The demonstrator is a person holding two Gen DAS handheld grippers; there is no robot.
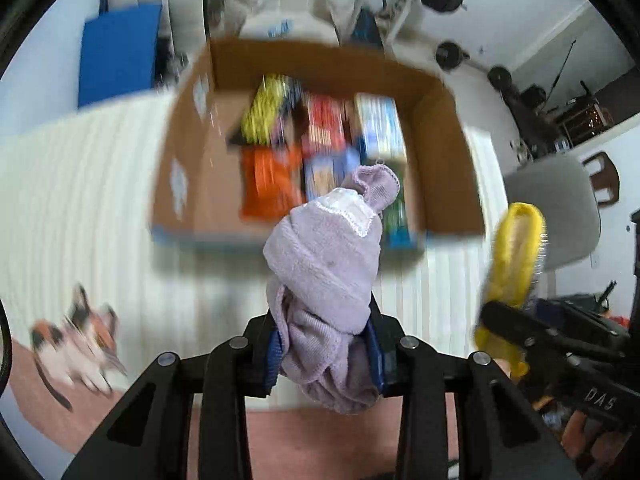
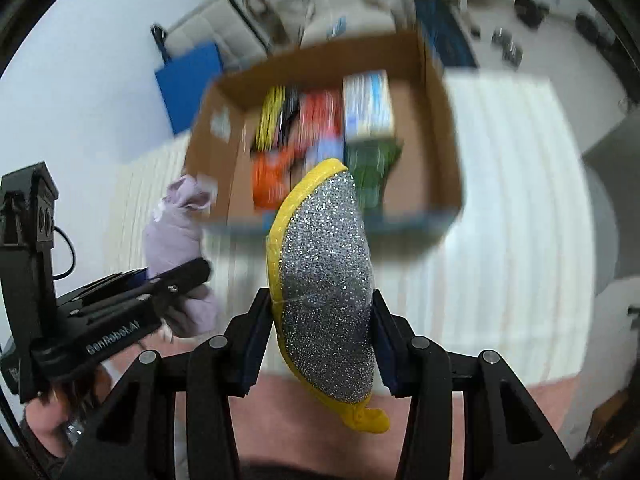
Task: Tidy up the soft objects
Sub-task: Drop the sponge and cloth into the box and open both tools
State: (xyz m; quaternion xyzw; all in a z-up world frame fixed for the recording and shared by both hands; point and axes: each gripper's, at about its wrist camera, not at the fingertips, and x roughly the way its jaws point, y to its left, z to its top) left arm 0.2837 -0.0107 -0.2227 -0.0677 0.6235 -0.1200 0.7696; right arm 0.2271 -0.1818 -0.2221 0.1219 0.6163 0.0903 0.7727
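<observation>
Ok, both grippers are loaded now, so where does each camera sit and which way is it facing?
Left wrist: on the left gripper, looking steeply down past its fingers, shut on the lilac cloth, toward the cardboard box; the right gripper shows at right.
Right wrist: on the right gripper, looking steeply down, shut on the yellow-edged glitter scrubber; the left gripper shows at left.
Shared: the box on the white ribbed cover, its colourful packets, both held items.

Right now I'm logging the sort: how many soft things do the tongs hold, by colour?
Lilac: 1, the cloth in the left tongs.
Yellow and silver: 1, the scrubber in the right tongs.
Total: 2.
</observation>
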